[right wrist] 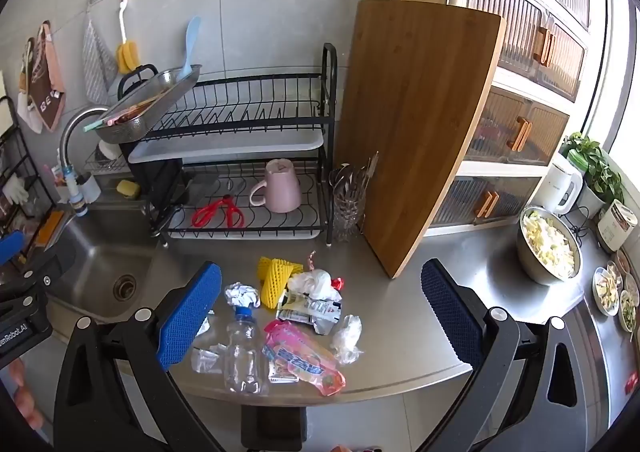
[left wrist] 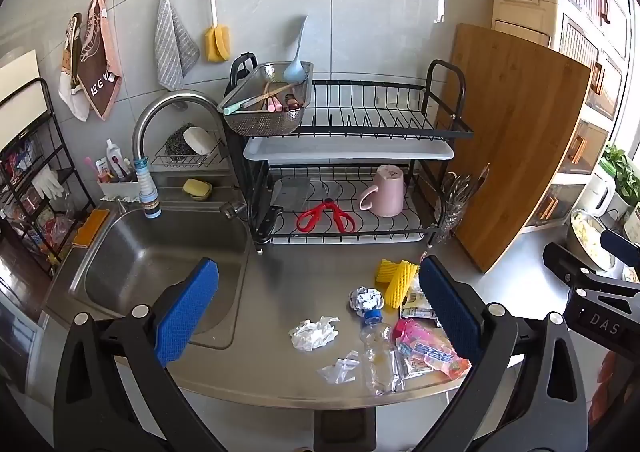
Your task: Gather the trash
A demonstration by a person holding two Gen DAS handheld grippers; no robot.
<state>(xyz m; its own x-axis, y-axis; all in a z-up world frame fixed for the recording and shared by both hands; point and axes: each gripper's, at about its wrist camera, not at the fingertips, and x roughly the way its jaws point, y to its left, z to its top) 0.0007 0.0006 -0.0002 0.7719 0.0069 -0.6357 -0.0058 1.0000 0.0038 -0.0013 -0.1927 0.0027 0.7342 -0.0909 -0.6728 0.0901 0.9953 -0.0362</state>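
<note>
Hovering wide open, both left gripper (left wrist: pixel 318 306) and right gripper (right wrist: pixel 320 308) hold nothing. Trash sits near counter (right wrist: pixel 400 316) front edge: plastic bottle (right wrist: pixel 241 348), pink snack wrapper (right wrist: pixel 304 358), crumpled paper (left wrist: pixel 314 333). Best approach imo: go low, pinch bottle mid-body.

Setting: home kitchen. Steel sink (left wrist: pixel 160 264) with faucet (left wrist: pixel 148 139) at left; two-tier dish rack (left wrist: pixel 360 155) against tiled wall. Bamboo cutting board (right wrist: pixel 416 123) leans right.
</note>
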